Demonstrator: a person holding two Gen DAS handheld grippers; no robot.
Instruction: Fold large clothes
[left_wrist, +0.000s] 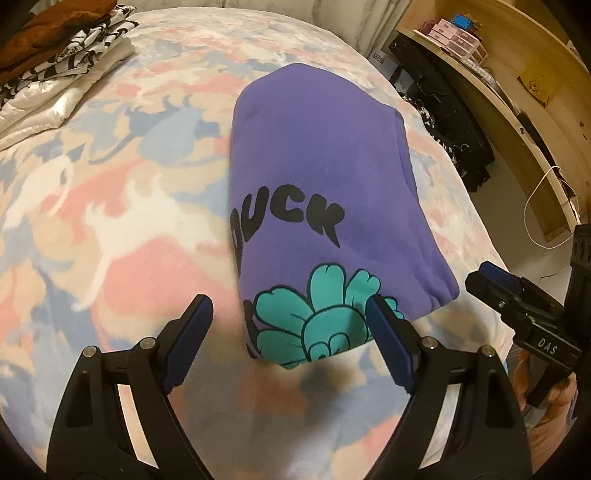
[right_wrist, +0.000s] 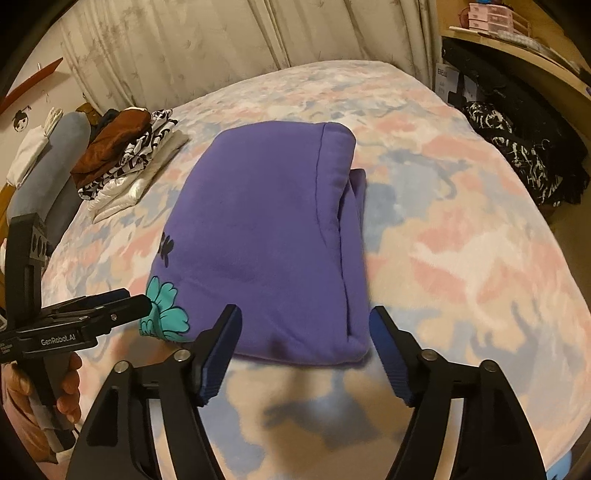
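My left tongs (left_wrist: 290, 314) hang above the near end of the sweater (left_wrist: 314, 177), jaws spread wide with nothing between them; the blue pads sit over the teal flower print (left_wrist: 325, 317) without touching it. My right tongs (right_wrist: 304, 325) hover at the sweater's other near corner, jaws also apart and empty, the cloth lying free below them. The sweater is purple and folded into a thick oblong, lying in the middle of the bed (left_wrist: 110, 221) on a blanket patterned in pink, blue and cream. Black bubble letters across it read "UCK"; a letter before them curls round the fold and I cannot make it out. In the left view my right tongs come in from the right edge, and white letters on their body read "DAS". In the right view my left tongs show at the left edge, stamped "GenRobot.AI", with smaller lines beneath too fine to read, and my hand (right_wrist: 44, 391) wrapped round the handle. At the bed's far corner lies a pile (right_wrist: 122, 158) of folded clothes, brown on top, black-and-white print under it. Dark clothes (right_wrist: 517, 155) are heaped beside the bed, under a desk (left_wrist: 517, 110) with pink boxes (left_wrist: 450, 33).
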